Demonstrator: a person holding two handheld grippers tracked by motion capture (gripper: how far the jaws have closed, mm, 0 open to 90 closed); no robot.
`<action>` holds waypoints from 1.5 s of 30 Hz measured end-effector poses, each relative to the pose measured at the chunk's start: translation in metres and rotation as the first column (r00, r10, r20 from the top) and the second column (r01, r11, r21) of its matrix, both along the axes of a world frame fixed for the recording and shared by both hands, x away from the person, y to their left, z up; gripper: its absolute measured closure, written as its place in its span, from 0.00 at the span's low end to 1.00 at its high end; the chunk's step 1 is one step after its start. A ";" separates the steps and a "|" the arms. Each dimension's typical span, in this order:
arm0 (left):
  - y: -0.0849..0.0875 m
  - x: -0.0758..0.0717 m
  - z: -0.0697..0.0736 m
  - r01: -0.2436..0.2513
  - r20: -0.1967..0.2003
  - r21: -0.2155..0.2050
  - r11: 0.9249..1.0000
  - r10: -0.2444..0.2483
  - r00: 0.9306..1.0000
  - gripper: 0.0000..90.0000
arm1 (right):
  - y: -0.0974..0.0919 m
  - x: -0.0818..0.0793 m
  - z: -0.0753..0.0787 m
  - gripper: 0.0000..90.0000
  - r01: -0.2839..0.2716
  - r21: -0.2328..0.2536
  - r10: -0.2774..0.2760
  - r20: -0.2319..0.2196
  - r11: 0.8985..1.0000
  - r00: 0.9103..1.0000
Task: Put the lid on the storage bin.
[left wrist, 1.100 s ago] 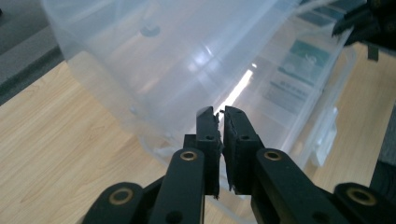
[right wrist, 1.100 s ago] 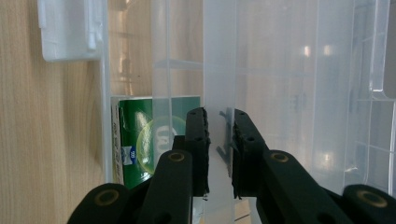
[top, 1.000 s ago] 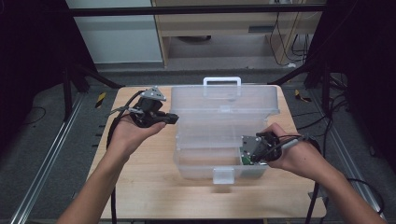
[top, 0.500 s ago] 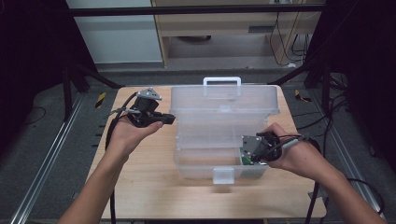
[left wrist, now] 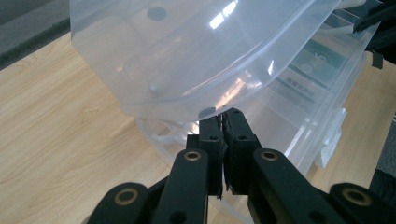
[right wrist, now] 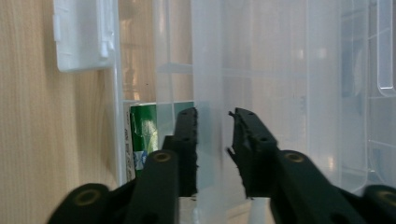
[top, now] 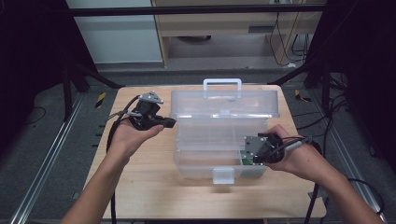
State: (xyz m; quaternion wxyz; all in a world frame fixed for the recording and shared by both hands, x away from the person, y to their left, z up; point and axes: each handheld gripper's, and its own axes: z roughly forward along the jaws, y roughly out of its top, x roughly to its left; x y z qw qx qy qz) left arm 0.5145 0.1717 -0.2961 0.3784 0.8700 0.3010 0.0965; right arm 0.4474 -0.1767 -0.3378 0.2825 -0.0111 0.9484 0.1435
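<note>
- Near edge, high view: the wooden table (top: pixel 154 186) carries a clear plastic toolbox (top: pixel 219 140), standing mid-table with its white latch (top: pixel 223 175) on the near side and its handle (top: pixel 222 84) on the far side.
- Near right: the right gripper (top: pixel 246 155) sits at the box's near-right corner. Its own view shows a clear wall or tray edge (right wrist: pixel 208 93) between the jaws, and the jaws have just been opening, so the pads now stand apart with a gap on the right-hand side. Reads as a release rather than a grip.
- A green item (right wrist: pixel 142 135) lies inside the box beside that corner; blurred through the plastic, possibly a packet.
- Mid left: the left gripper (top: pixel 170 123) is at the box's left side, jaws pressed together. In its own view the tips (left wrist: pixel 223 122) sit just under the rim of the lid (left wrist: pixel 196 51); I cannot tell whether they pinch the rim or only prop it.
- Compared with a second ago, the box has not shifted and both hands look parked where they were.
- Meaning: the right hand is letting go, so the lid's support falls to the left gripper; next move likely a re-grip or withdrawal on the right.
- Far: cabinets (top: pixel 224 28) and cables (top: pixel 289 28) beyond the table.
</note>
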 end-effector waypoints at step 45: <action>-0.001 -0.038 -0.045 0.023 0.039 0.022 1.000 -0.024 0.999 1.00 | -0.078 -0.033 -0.019 0.22 0.295 0.178 -0.293 -0.035 0.939 0.955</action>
